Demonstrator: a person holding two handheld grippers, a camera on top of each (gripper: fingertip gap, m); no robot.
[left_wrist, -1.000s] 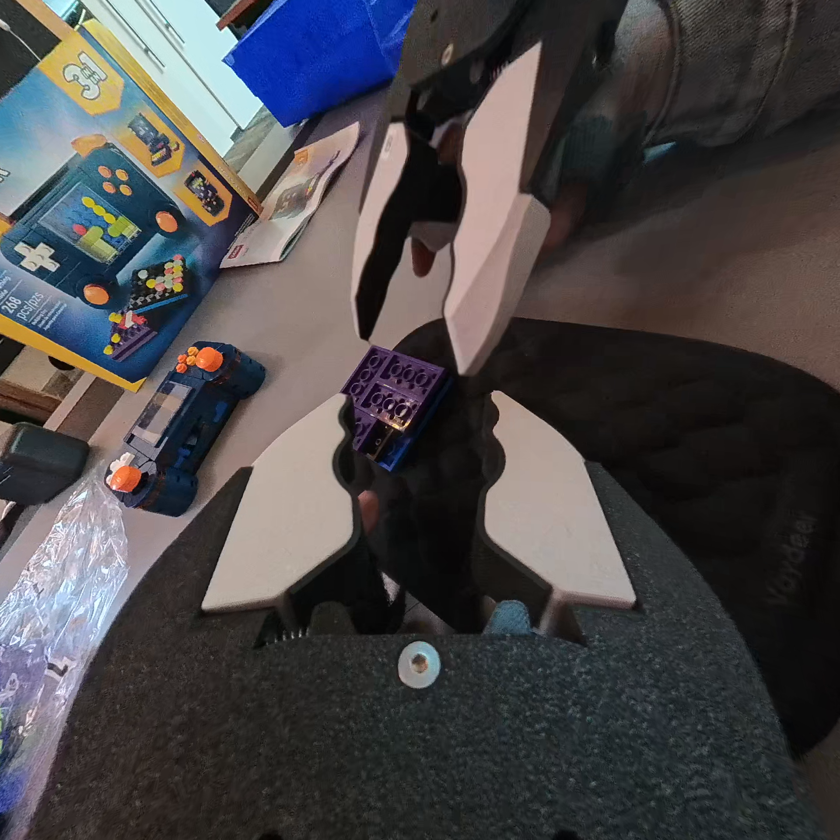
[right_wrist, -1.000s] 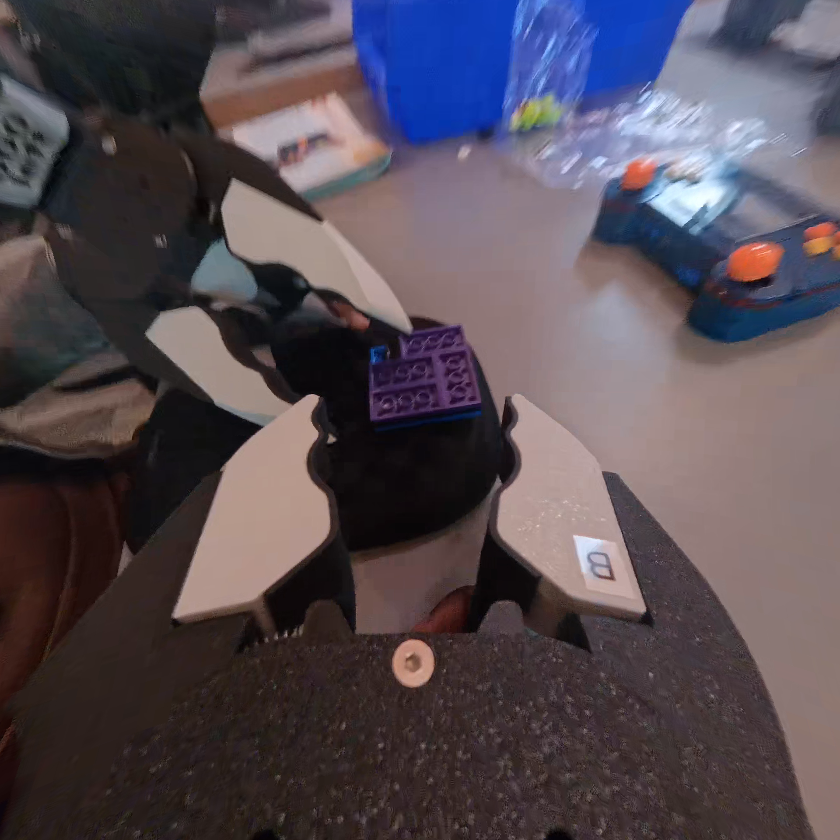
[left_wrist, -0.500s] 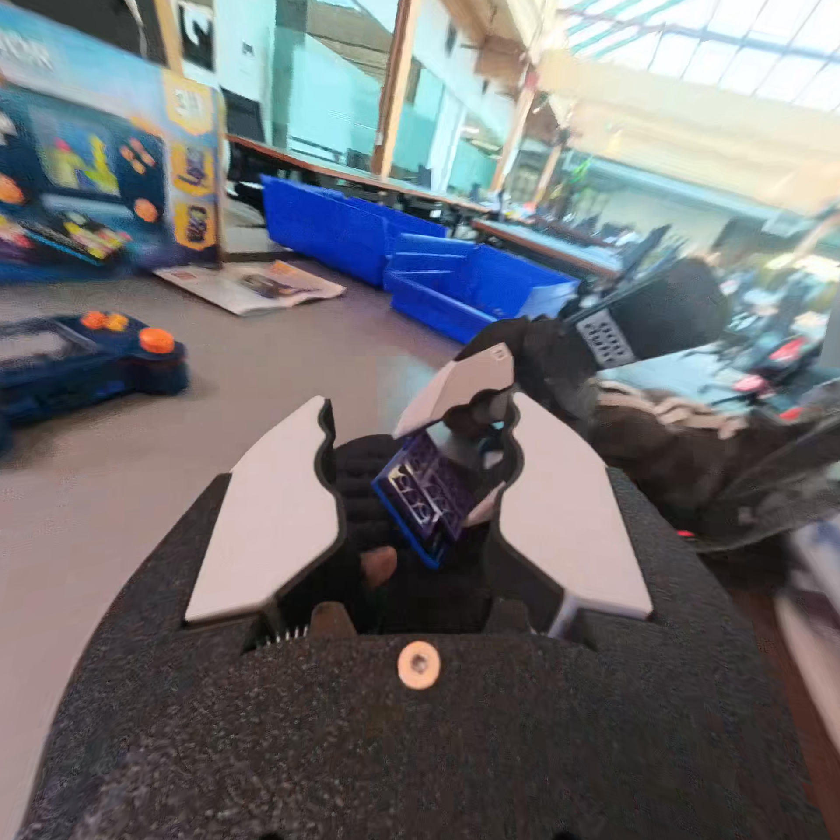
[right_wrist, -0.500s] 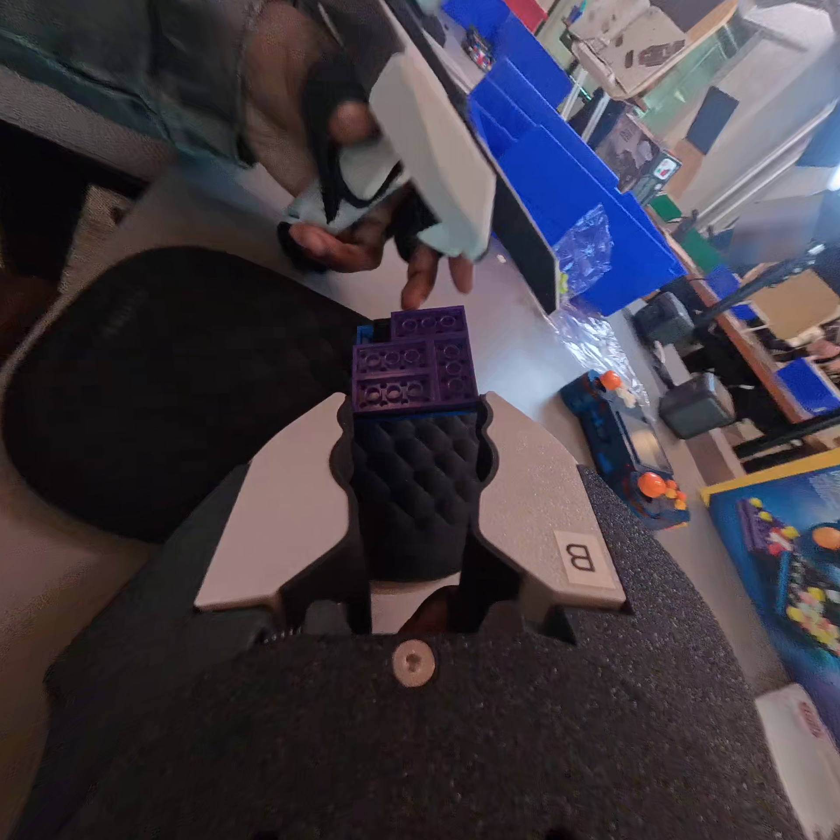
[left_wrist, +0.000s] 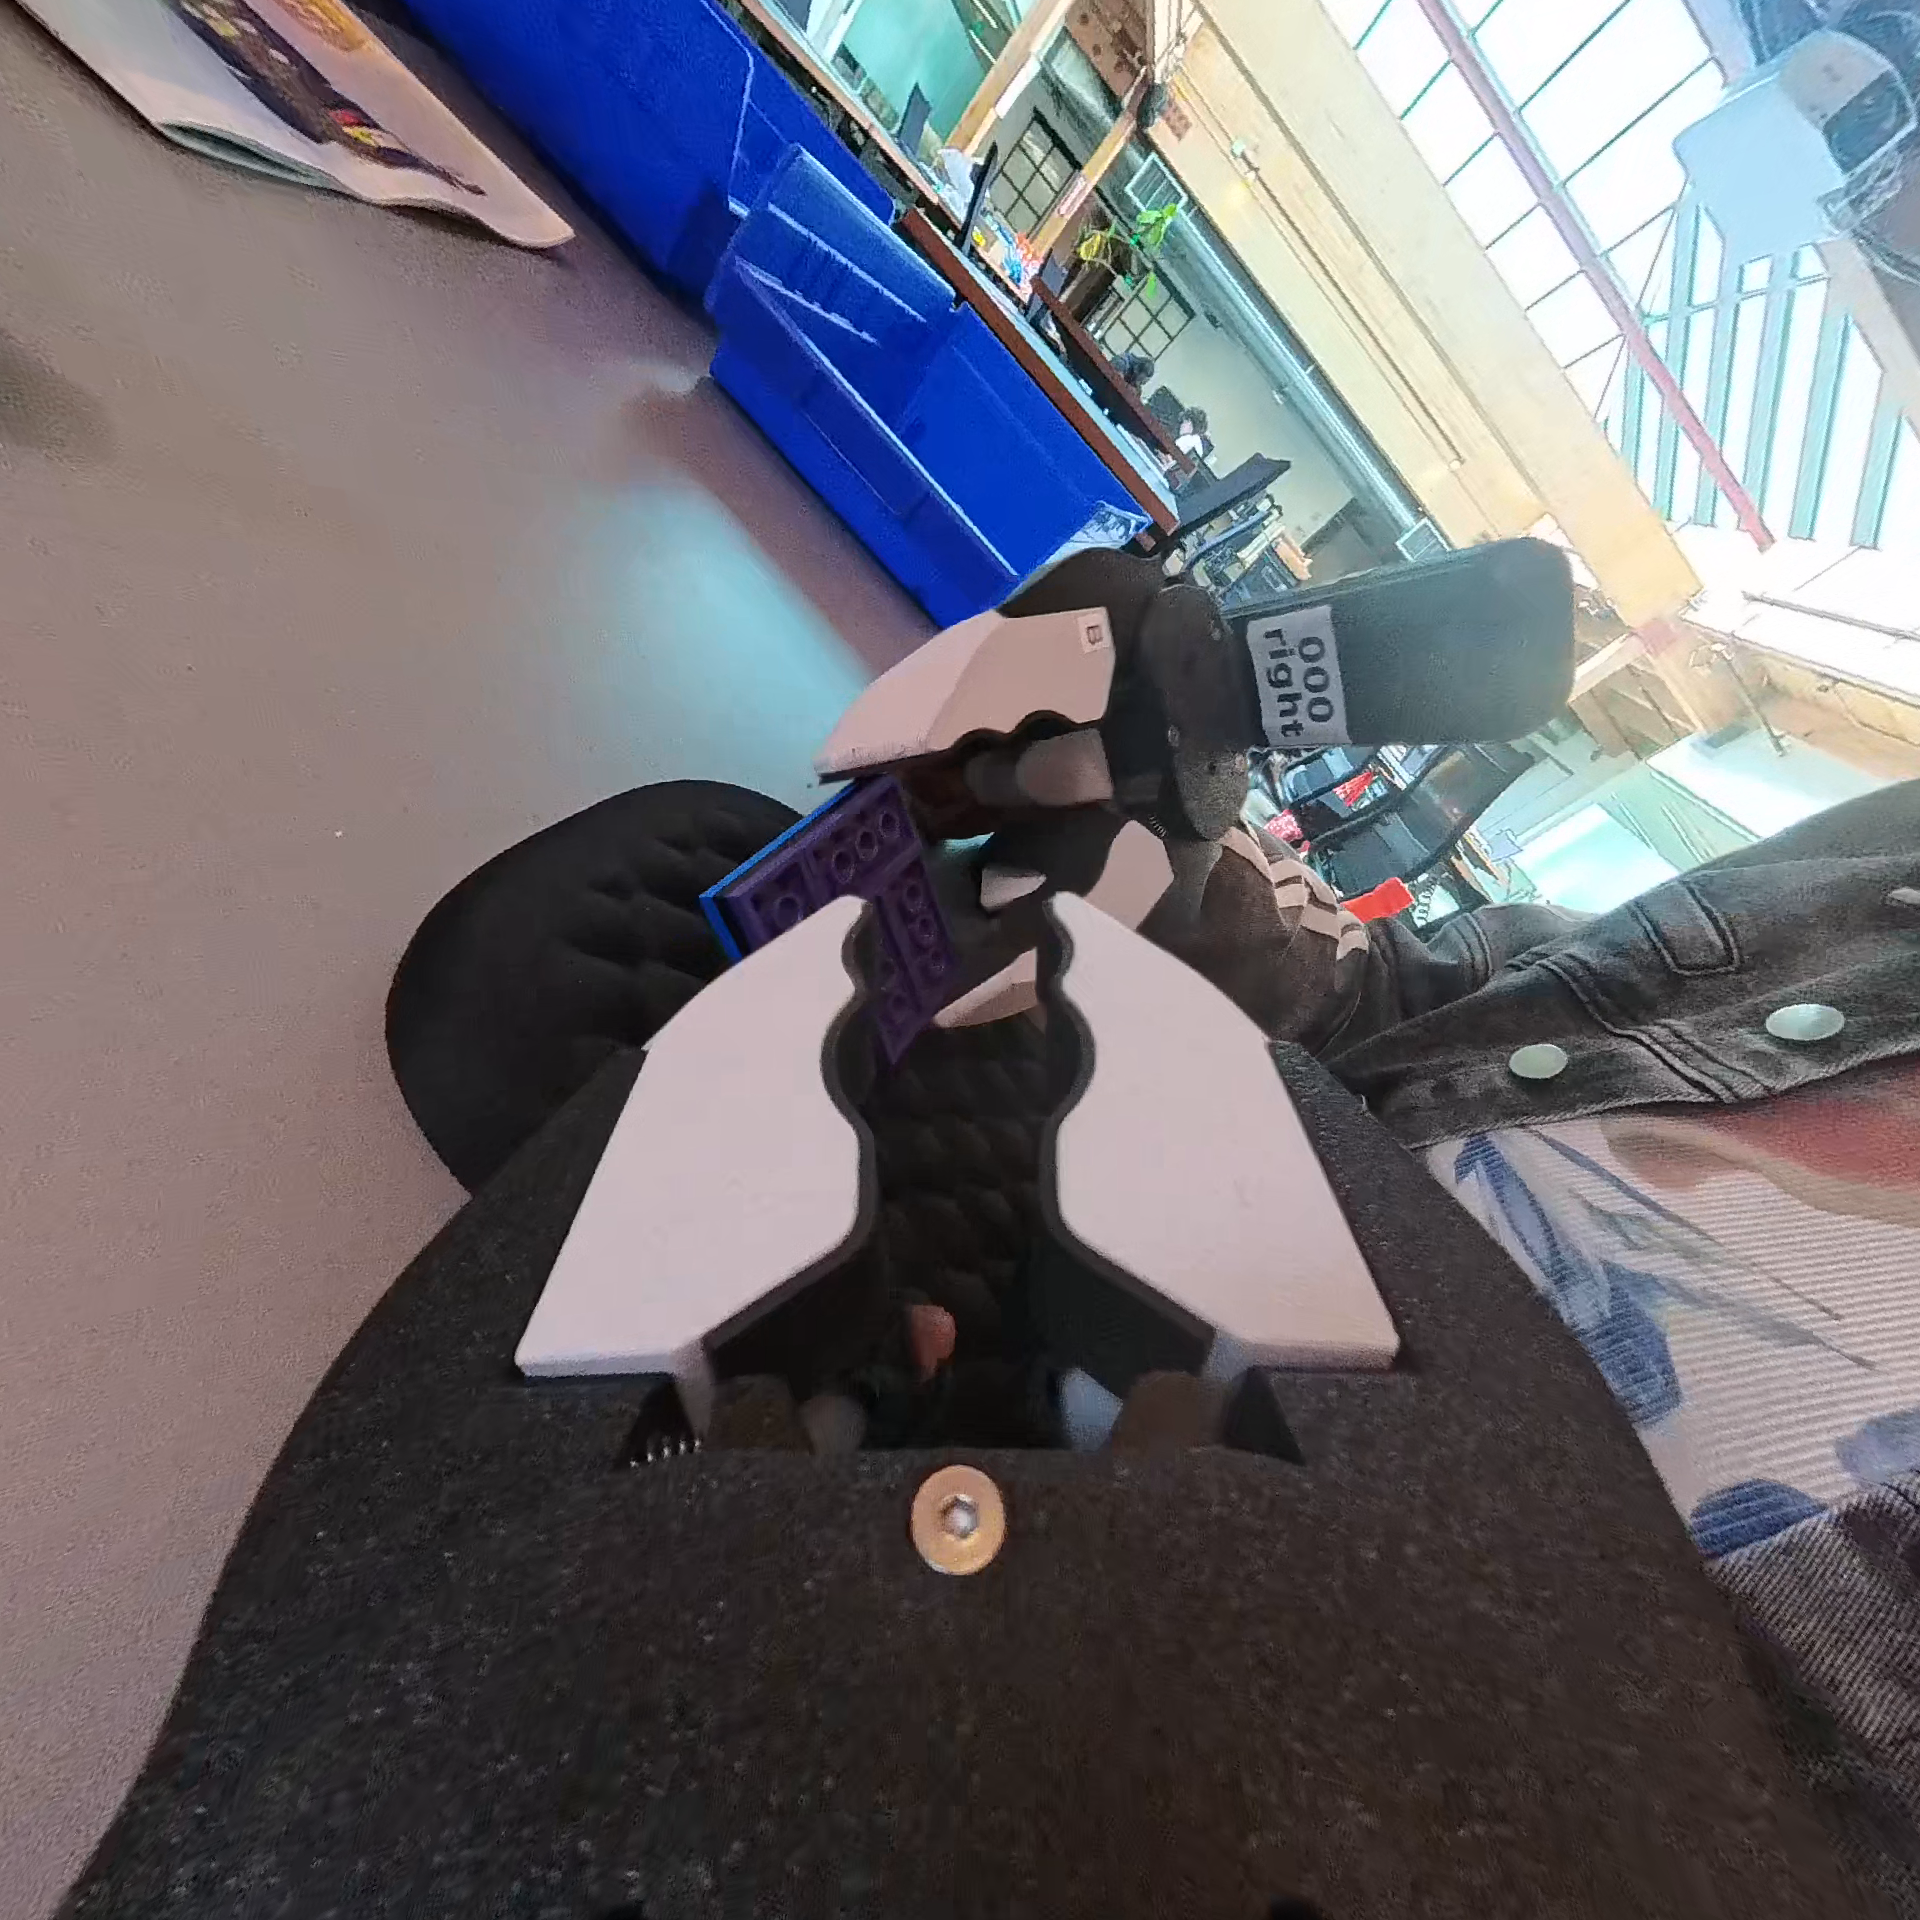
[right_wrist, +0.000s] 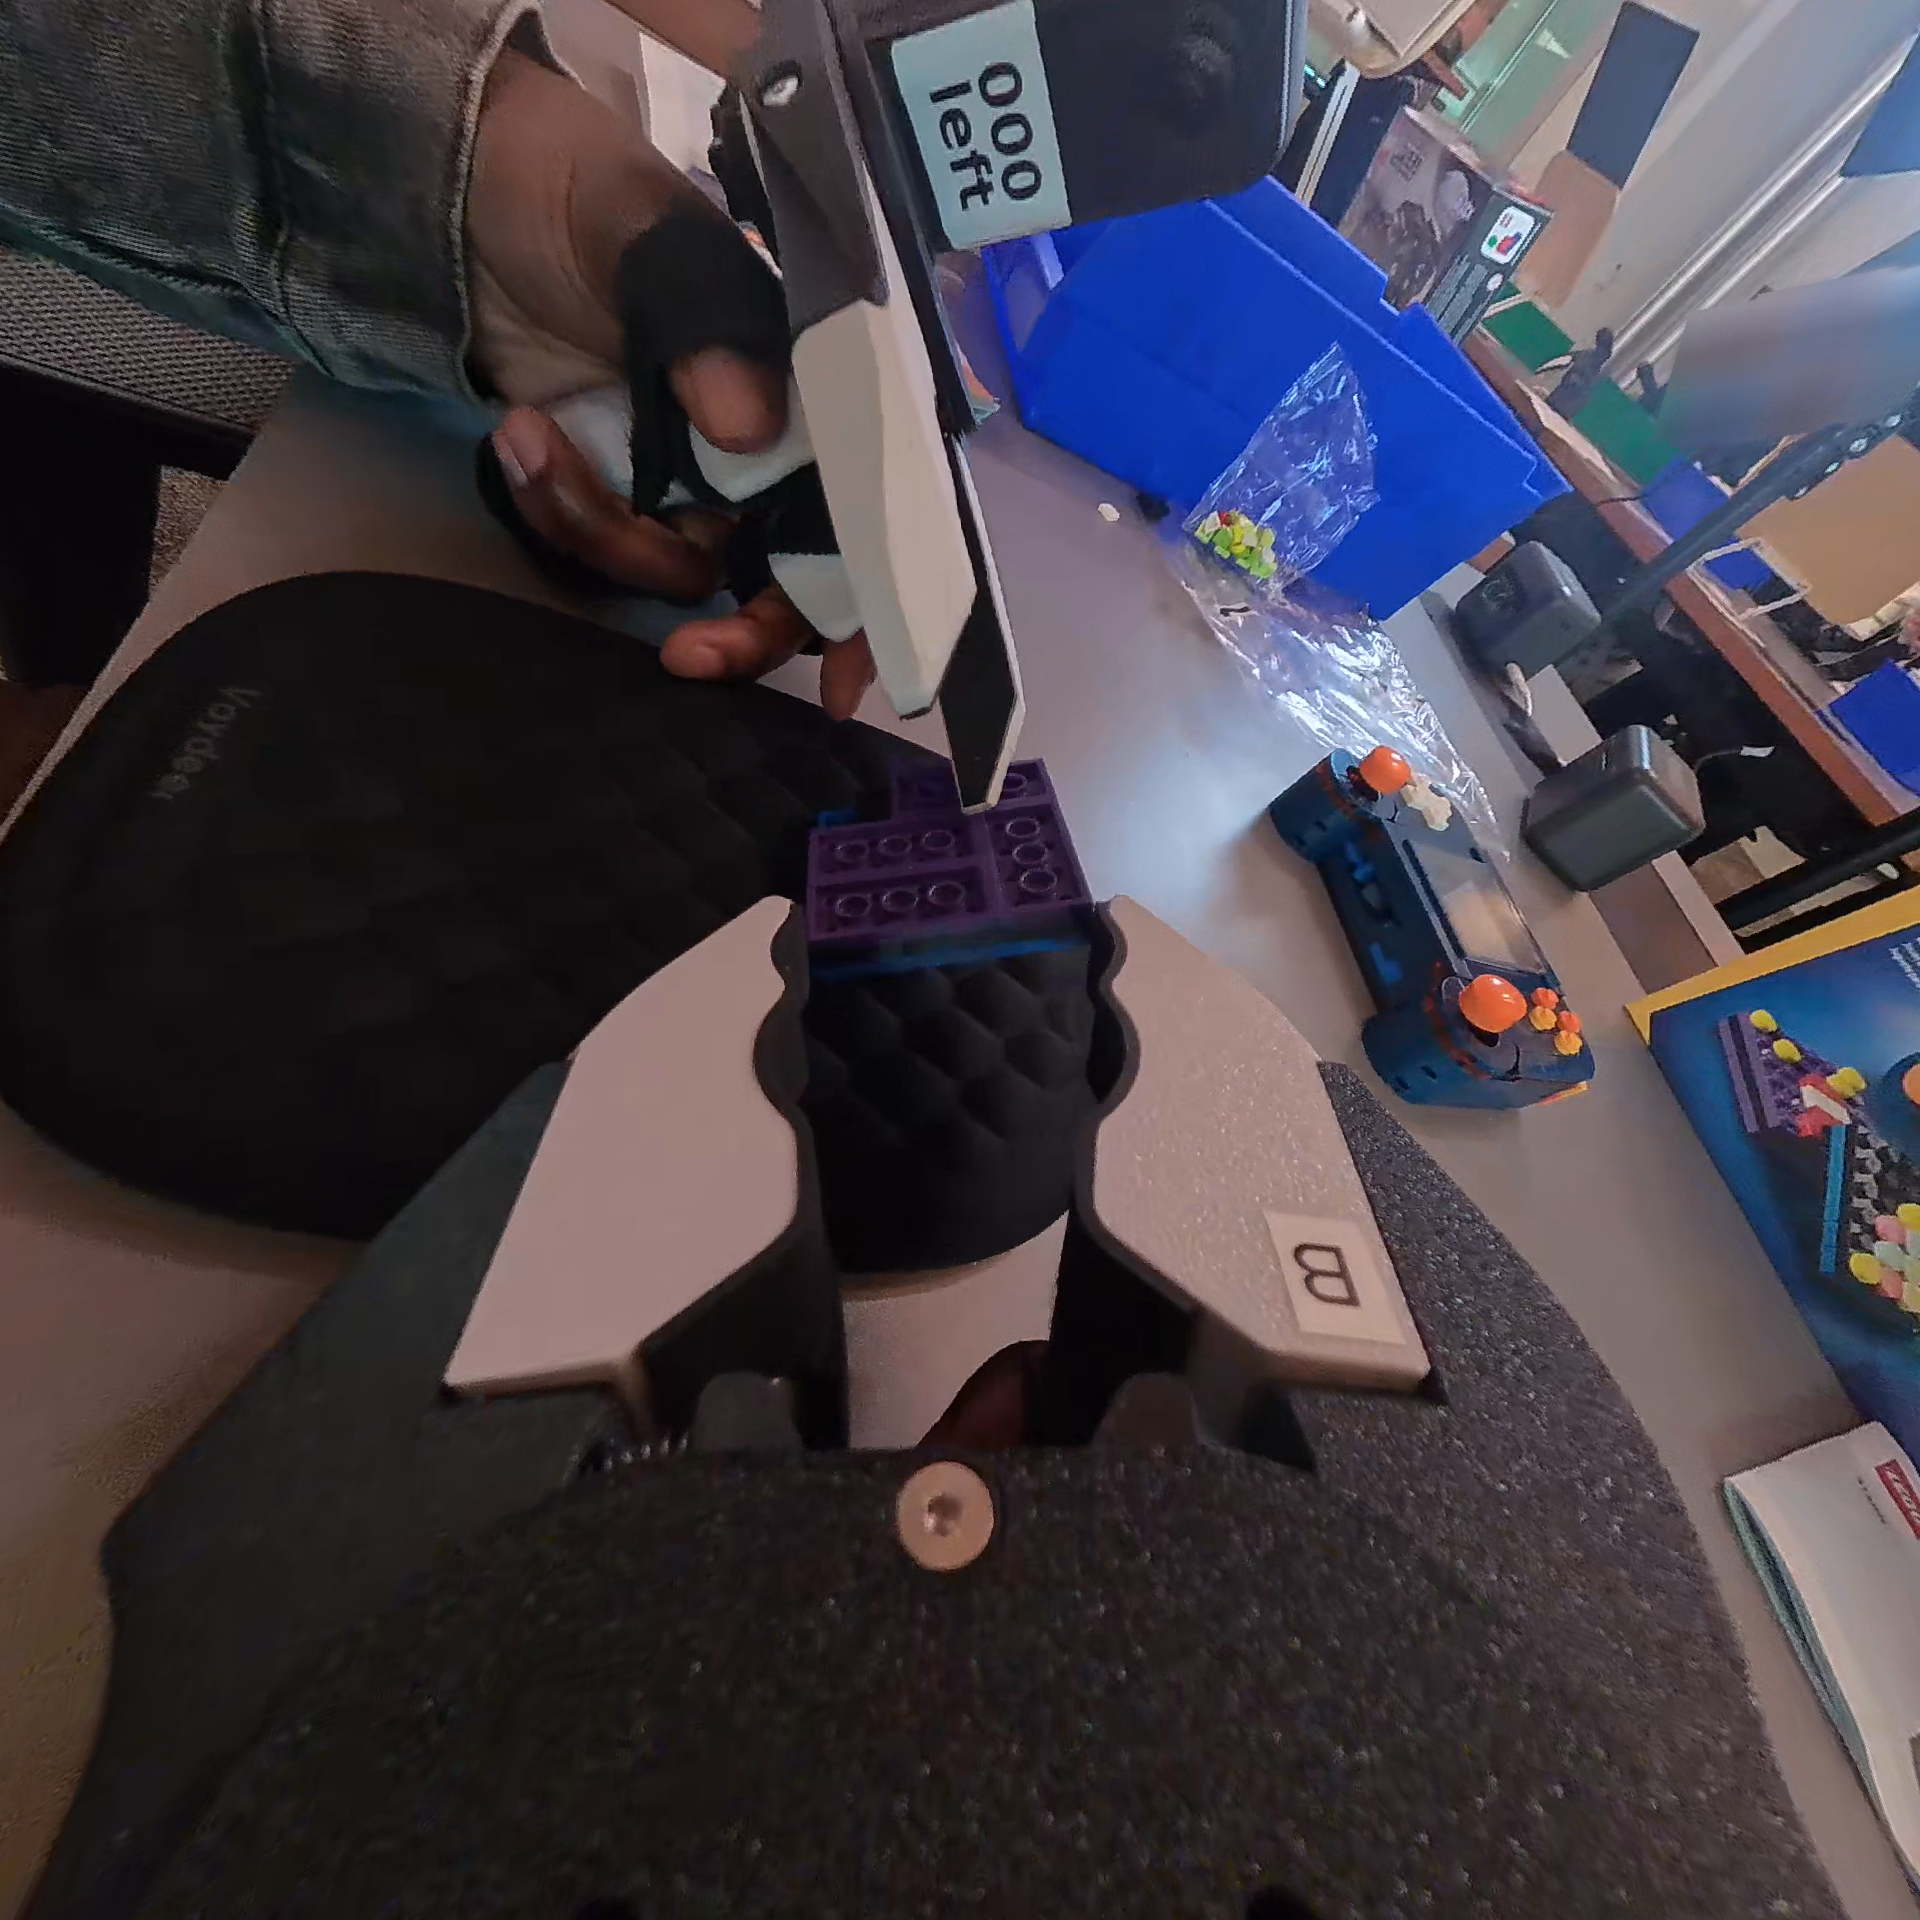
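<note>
Right gripper (right_wrist: 951, 920) clamps purple brick plate (right_wrist: 945, 862) | left gripper (left_wrist: 961, 914) fingers narrow, tips at plate | right view alone: brick-built game console (right_wrist: 1439, 935).

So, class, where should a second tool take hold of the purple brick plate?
Probably the free far end of the purple brick plate: the right tool clamps its near edge. Come from the far side, closing on its thin side edges.

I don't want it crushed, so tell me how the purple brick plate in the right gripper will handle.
The purple brick plate looks like rigid plastic, so it should stay stiff in the right gripper. It seems built of purple plates on a blue layer, so a push from the left gripper might pop them apart. Thin: probably light.
</note>
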